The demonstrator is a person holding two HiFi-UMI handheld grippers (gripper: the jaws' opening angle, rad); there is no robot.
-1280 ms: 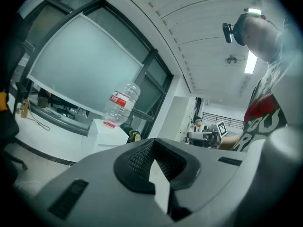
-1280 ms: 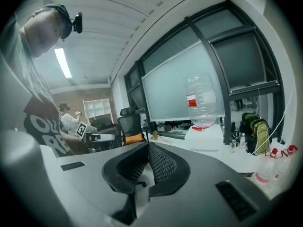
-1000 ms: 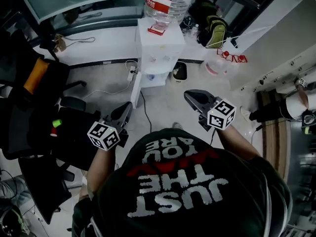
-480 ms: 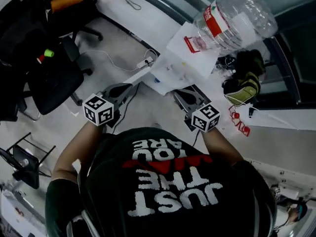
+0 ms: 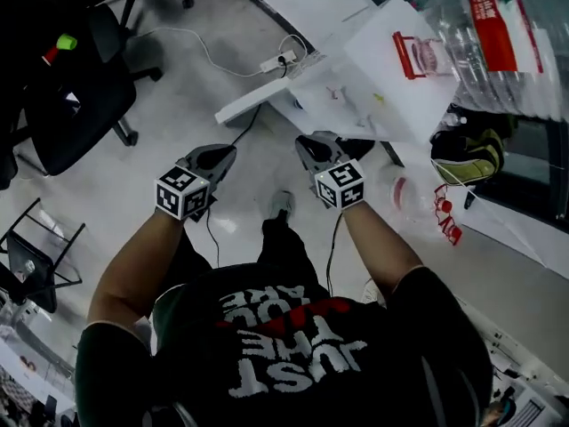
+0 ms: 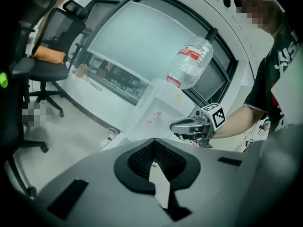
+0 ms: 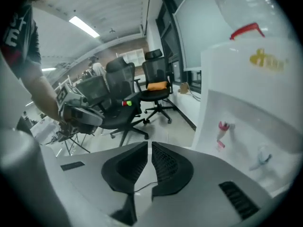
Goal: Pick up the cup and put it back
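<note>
The jaws of the left gripper (image 5: 224,154) and right gripper (image 5: 307,142) are closed and empty. No cup shows near the water dispenser (image 5: 391,78), upper right. Closed jaws could topple it.

The right gripper (image 7: 150,146) has its jaws together, empty. At right stands a white water dispenser (image 7: 251,108) with a red tap (image 7: 222,129); far left, the left gripper (image 7: 78,112) before black office chairs (image 7: 158,86)
</note>
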